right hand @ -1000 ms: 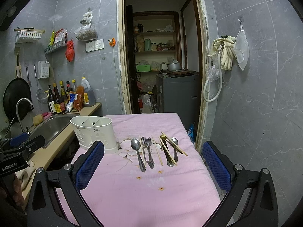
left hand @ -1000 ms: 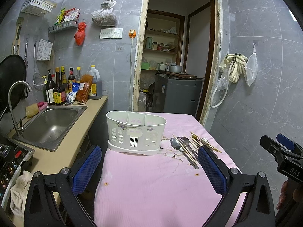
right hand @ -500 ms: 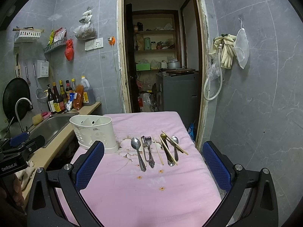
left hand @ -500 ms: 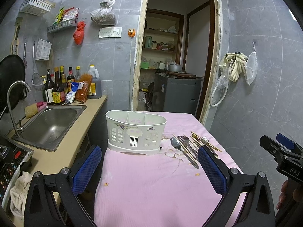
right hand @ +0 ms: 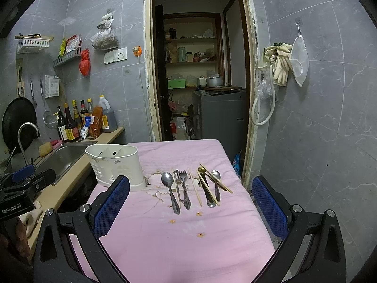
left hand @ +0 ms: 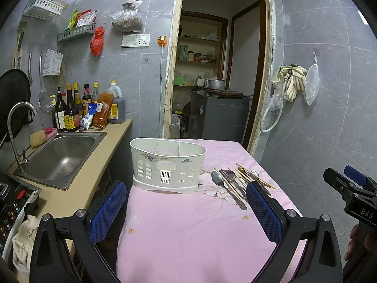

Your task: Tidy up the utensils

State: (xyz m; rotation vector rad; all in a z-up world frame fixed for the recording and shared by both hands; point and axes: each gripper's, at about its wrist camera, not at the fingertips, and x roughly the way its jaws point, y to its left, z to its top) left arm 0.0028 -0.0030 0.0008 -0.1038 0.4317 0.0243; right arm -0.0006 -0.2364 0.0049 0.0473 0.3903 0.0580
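Observation:
A white plastic utensil caddy [left hand: 167, 164] [right hand: 115, 165] with empty compartments stands on the pink tablecloth [left hand: 188, 231] [right hand: 179, 235] at the table's left side. To its right lie a steel spoon [right hand: 170, 189], a fork [right hand: 183, 188], wooden chopsticks [right hand: 195, 187], a gold spoon [right hand: 205, 184] and another small spoon [right hand: 216, 184]; the spoon [left hand: 221, 184] also shows in the left wrist view. My left gripper [left hand: 186, 202] is open and empty, short of the caddy. My right gripper [right hand: 190, 200] is open and empty, hovering before the utensils.
A counter with a steel sink [left hand: 59, 155], faucet [left hand: 16, 127] and sauce bottles [left hand: 70, 108] runs left of the table. A doorway [right hand: 200, 75] with a grey appliance [right hand: 219, 115] lies behind. Tiled wall with hanging gloves [right hand: 280, 63] stands right.
Both views have shifted only slightly; the grippers drift a little lower and nearer the table. Nothing was grasped or moved.

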